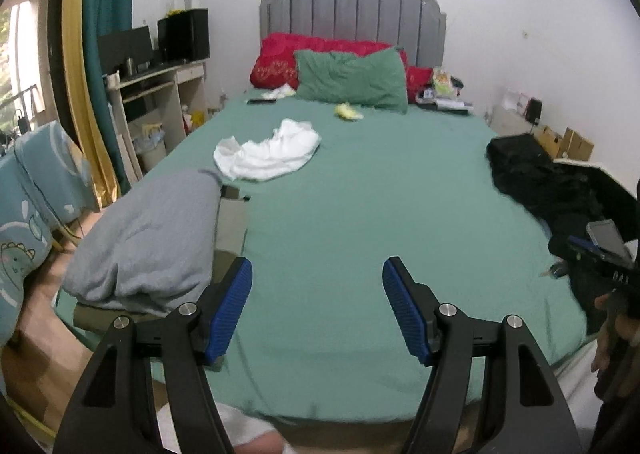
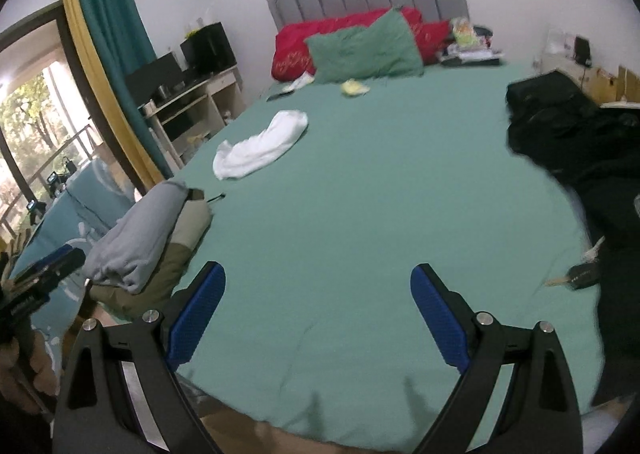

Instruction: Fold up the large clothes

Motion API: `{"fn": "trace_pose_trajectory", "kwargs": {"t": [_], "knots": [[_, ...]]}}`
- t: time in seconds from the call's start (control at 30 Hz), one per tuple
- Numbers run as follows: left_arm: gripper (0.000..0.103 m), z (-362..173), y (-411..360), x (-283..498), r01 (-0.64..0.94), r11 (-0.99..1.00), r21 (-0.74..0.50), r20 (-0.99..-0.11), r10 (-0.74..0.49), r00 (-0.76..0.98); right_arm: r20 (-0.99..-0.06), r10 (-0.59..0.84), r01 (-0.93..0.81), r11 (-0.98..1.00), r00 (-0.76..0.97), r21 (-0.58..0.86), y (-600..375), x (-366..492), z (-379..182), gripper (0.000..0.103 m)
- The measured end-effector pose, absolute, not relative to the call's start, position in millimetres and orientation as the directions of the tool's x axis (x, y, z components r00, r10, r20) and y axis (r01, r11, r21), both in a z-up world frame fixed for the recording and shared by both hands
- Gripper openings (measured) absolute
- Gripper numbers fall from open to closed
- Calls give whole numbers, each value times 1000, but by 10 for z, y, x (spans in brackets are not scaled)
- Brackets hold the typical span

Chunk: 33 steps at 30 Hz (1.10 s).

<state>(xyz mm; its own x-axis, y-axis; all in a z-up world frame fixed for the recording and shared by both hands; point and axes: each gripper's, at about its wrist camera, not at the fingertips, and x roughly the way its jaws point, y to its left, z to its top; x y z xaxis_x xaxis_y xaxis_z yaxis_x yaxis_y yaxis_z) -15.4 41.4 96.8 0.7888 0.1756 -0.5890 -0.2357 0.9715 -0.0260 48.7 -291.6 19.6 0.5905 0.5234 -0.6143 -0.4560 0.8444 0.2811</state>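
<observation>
- Soft grey garment (image 1: 148, 246) sits folded atop an olive one at the bed's (image 1: 360, 213) near-left corner; a crumpled white cloth (image 1: 268, 151) lies mid-sheet.
- Black clothing heap (image 2: 568, 133) on the right is dark, its shape unclear.
- Left gripper (image 1: 316, 308) and right gripper (image 2: 318, 314) hover with ribbed blue pads spread, nothing between them; the grey garment is just left of both.

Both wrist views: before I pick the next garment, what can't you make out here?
- Black clothes: dark, motion-blurred, cut by the right edge in both views; type and item count unclear.
- Grey garment: bunched over an olive piece, mostly covering it.
- Small yellow item: too small to identify.
</observation>
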Motion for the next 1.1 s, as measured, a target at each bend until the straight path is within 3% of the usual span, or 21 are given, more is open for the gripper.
{"fn": "trace_pose_trajectory", "kwargs": {"t": [0.47, 0.57, 0.7, 0.87, 1.1], "knots": [[72, 1582, -188, -229, -256, 967, 9, -427, 236, 873, -485, 469, -449, 878, 738, 166, -3382, 93, 887, 94], [72, 1683, -274, -306, -244, 970, -1, -370, 226, 901, -454, 451, -444, 887, 768, 130, -3451, -34, 1015, 100], [77, 1777, -365, -401, -224, 974, -18, -286, 210, 935, -411, 429, -434, 897, 804, 87, -3517, -195, 1113, 100], [78, 1741, -400, -415, -149, 988, -49, -260, 132, 957, -382, 413, -415, 906, 827, 82, -3514, -280, 1085, 100], [78, 1623, -245, -405, -168, 985, -46, -283, 149, 948, -418, 406, -409, 908, 813, 86, -3398, -189, 956, 100]]}}
